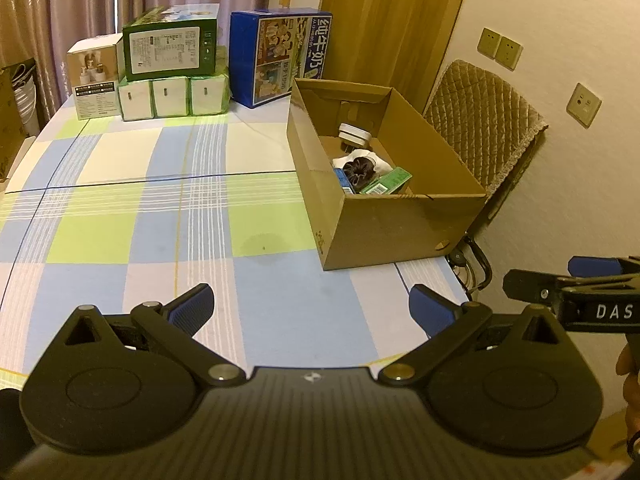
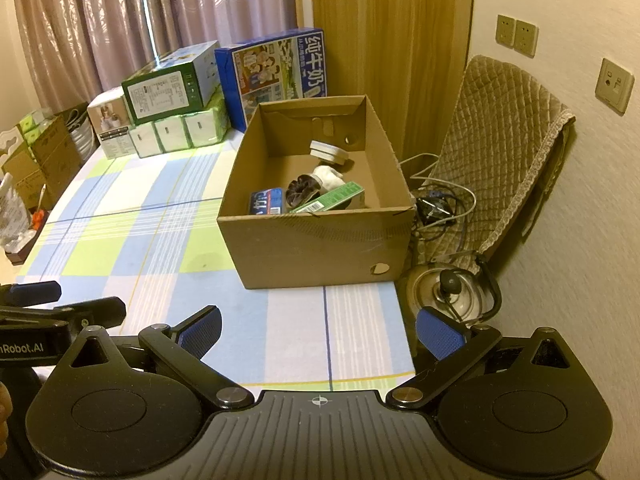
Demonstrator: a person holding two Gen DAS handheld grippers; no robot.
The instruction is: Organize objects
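Cardboard box [image 2: 320,240] sits on our checked tablecloth [image 1: 160,240], with a green packet [image 2: 332,198], a dark scrunchie [image 2: 300,190] and a white case [image 2: 328,151] inside. Our left gripper [image 1: 310,308] and right gripper [image 2: 318,330] are both spread wide, holding nothing.

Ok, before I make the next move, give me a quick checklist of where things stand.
1. Left tool open and holding nothing: ok.
2. Right tool open and holding nothing: ok.
3. Cardboard box open on top, reachable from above: ok.
4. Small items already inside box, including the green carton and dark scrunchie: ok.
5. Loose items left on the checked tablecloth near the tools: none visible; ok.
6. Whether the stacked boxes at the far end need sorting: cannot tell.
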